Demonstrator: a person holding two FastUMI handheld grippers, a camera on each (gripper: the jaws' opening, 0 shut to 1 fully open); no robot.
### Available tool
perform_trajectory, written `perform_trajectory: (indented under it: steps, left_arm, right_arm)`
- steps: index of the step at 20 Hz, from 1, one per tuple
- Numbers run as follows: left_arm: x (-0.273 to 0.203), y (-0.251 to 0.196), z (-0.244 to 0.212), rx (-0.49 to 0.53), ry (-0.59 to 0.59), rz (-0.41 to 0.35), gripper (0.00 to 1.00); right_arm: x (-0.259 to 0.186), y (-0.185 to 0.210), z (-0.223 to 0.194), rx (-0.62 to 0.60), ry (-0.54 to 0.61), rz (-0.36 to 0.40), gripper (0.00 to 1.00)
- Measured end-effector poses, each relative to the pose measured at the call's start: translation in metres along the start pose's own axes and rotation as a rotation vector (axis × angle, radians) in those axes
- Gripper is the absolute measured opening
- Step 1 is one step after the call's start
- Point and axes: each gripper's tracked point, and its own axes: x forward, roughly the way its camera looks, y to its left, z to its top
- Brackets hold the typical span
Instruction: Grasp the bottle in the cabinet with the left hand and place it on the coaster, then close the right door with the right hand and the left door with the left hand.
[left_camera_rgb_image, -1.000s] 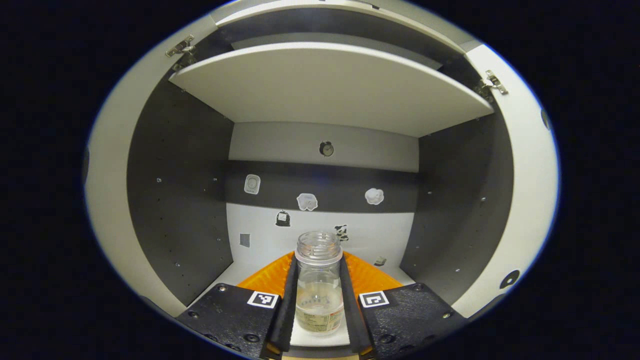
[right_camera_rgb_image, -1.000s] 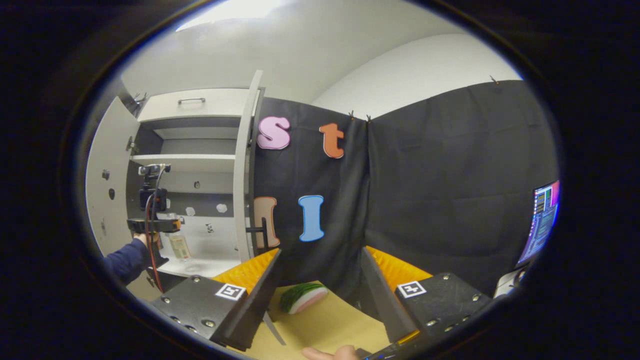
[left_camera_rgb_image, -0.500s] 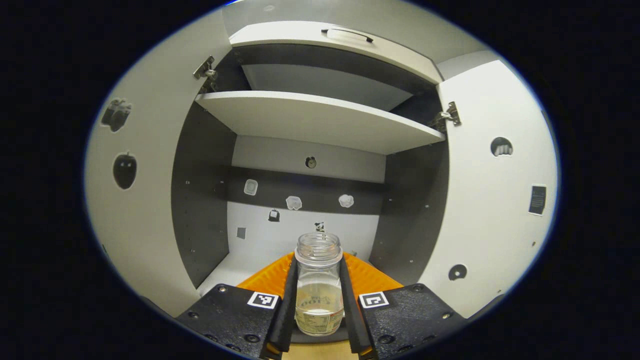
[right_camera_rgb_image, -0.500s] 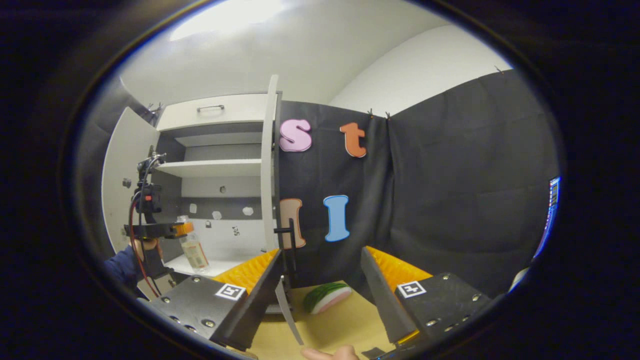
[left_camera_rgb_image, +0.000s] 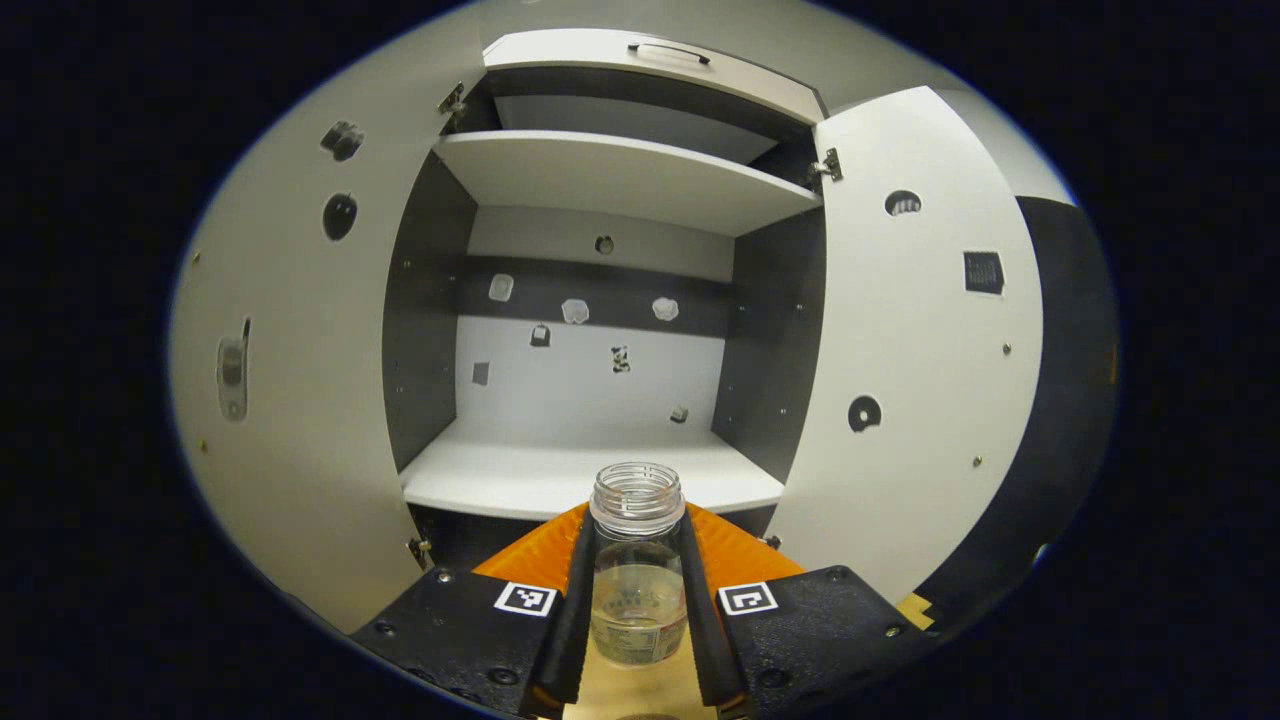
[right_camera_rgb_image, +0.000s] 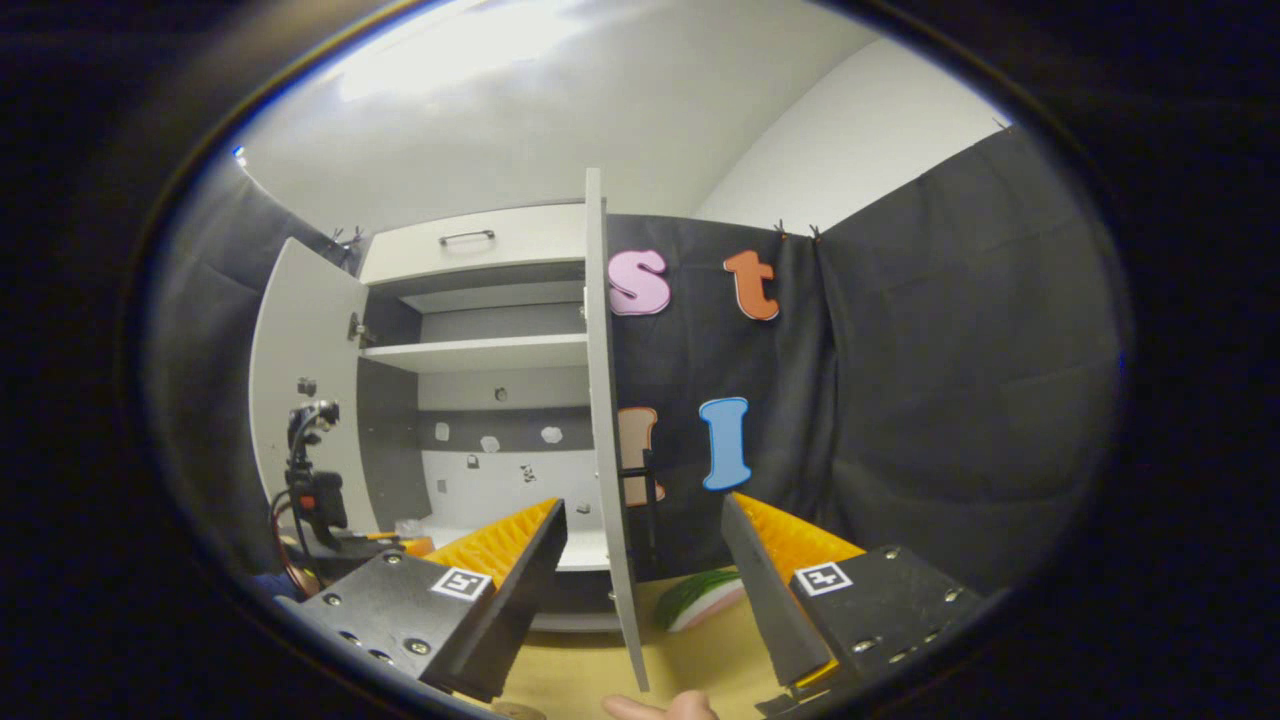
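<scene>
Open white cabinet (left_camera_rgb_image: 600, 300) faces the left gripper (left_camera_rgb_image: 636, 620), holding a bottle (left_camera_rgb_image: 637, 560).

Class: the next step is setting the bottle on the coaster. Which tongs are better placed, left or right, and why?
Left. The left tongs are shut on the bottle, out of the cabinet. The right tongs are open, facing the right door.
</scene>
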Motion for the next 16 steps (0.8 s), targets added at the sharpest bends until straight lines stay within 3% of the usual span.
perform_trajectory:
  steps: [4,7,16]
  left_arm:
    - [-0.019,-0.006,-0.058,-0.004,0.047,-0.028,0.45]
    - [-0.03,-0.012,-0.103,-0.071,0.112,-0.055,0.45]
    - [-0.039,0.016,-0.222,-0.134,0.329,0.054,0.46]
  right_arm:
    - [0.0,0.009,0.007,0.001,-0.015,0.038,0.95]
    - [0.003,0.008,0.011,-0.005,-0.027,0.047,0.93]
    - [0.007,-0.001,0.019,-0.019,-0.062,0.032,0.93]
